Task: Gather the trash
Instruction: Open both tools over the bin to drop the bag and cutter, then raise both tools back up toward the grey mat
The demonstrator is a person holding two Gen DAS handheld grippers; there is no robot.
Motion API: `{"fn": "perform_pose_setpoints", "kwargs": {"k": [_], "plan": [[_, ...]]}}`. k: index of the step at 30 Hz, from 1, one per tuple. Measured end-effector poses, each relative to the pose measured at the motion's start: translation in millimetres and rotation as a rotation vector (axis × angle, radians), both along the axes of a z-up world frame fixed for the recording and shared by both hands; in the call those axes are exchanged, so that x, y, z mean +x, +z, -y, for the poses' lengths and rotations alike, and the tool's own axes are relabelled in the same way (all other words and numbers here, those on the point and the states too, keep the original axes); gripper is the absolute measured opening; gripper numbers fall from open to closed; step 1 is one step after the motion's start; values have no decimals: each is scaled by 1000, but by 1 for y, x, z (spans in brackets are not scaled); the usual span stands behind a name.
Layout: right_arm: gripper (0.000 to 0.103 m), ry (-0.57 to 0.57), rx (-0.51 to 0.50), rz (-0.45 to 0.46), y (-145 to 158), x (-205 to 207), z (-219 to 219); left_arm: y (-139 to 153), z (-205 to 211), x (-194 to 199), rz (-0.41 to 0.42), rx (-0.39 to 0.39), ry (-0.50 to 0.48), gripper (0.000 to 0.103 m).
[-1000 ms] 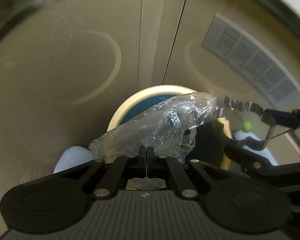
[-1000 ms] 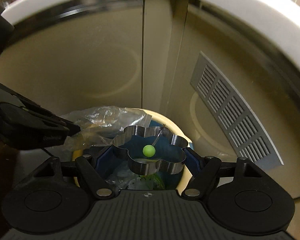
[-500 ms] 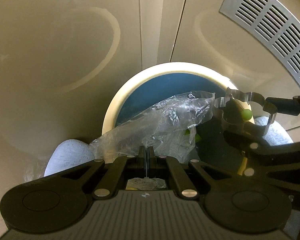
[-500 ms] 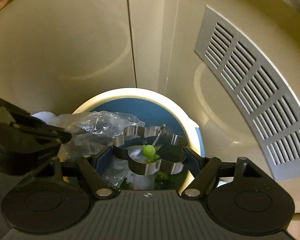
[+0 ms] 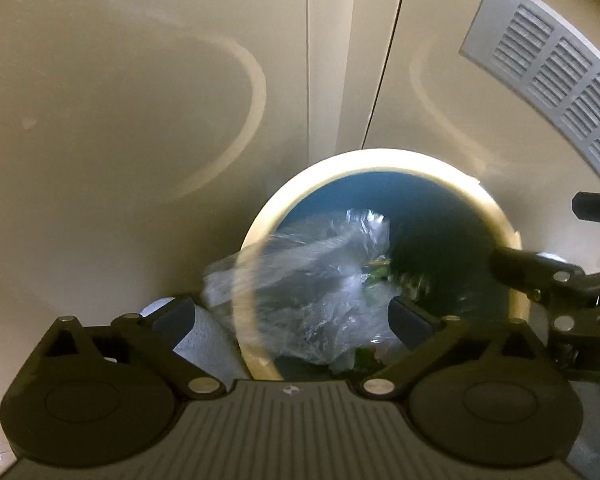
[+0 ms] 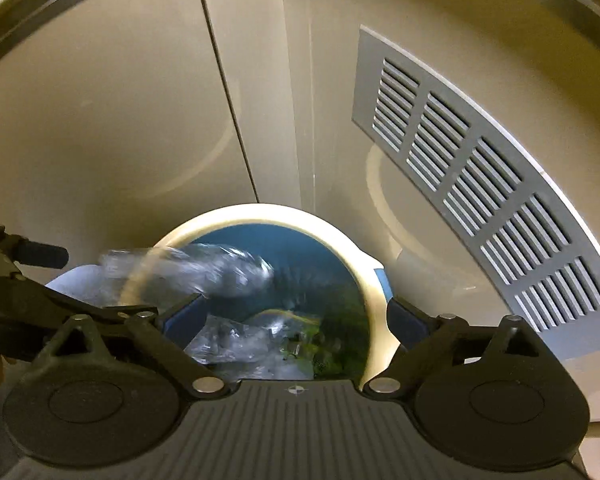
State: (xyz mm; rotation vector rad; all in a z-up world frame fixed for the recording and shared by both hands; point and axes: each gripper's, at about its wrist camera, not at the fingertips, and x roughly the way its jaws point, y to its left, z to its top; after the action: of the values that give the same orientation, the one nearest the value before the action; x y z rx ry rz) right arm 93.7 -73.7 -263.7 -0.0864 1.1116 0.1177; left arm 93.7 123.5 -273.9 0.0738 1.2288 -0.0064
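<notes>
Beige cabinet doors [image 5: 140,100] with a grey vent grille [image 6: 480,184] back the scene; a cream-rimmed bin [image 5: 380,162] with a blue interior stands at their foot. Both grippers point steeply down over its mouth, evidently to drop waste. The left gripper [image 5: 292,316] has just been opening and stands wide; a blurred clear plastic bag [image 5: 320,272] lies between its jaws, unpressed, draped across the rim and apparently falling in. The right gripper [image 6: 292,316] has likewise just been opening and holds nothing. Inside the bin lie crumpled clear plastic [image 6: 240,340] and green scraps [image 6: 332,344]. A pale rounded object [image 5: 208,340] stands just beside the bin.
</notes>
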Motion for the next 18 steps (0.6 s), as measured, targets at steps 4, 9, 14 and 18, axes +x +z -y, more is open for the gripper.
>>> {"fn": "perform_pose_setpoints", "kwargs": {"k": [4,9,14,18], "plan": [[97,9,-13,42,20,-13,-3,19,1,-11,2,28,-37,103],[97,-11,12,129,64,-42,-4,60,-3,-41,57,47,-51,103],[100,-5,35,248,107,-81,-7,92,-12,-74,130,20,-15,103],[100,15,18,313,125,-106,-11,111,-14,-90,195,39,12,103]]}}
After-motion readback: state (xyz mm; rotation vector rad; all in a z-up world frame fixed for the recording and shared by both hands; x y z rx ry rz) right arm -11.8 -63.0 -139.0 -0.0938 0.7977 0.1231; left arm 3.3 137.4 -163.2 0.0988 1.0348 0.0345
